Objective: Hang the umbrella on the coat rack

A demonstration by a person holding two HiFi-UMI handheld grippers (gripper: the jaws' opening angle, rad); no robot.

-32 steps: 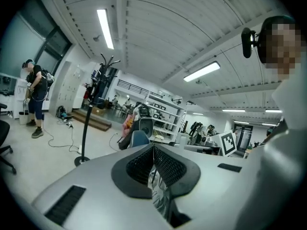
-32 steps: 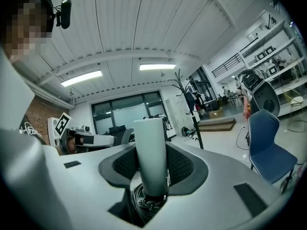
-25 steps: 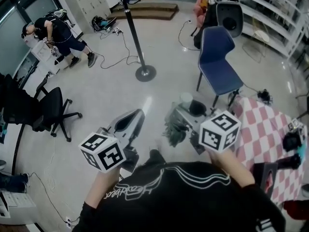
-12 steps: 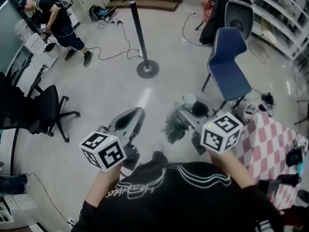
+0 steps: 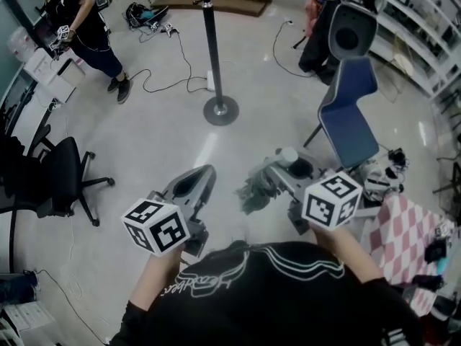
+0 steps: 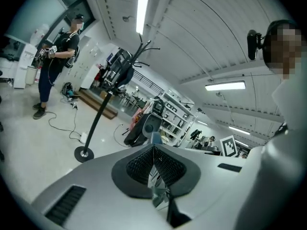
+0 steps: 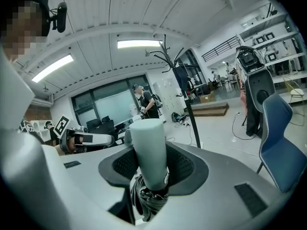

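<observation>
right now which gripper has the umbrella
The right gripper: its jaws clamp the umbrella by its pale handle. The left gripper has its jaws shut together, holding nothing.

This is looking like a robotics lab or open workroom: cables point(image 5: 274, 45) are trailing over the pale polished floor point(image 5: 158, 143), white shelving point(image 5: 421, 13) is lining one side, strip lights point(image 6: 143, 6) are glowing overhead, and a black office chair point(image 5: 61, 175) is standing near a person point(image 5: 83, 20) who is handling gear.
</observation>
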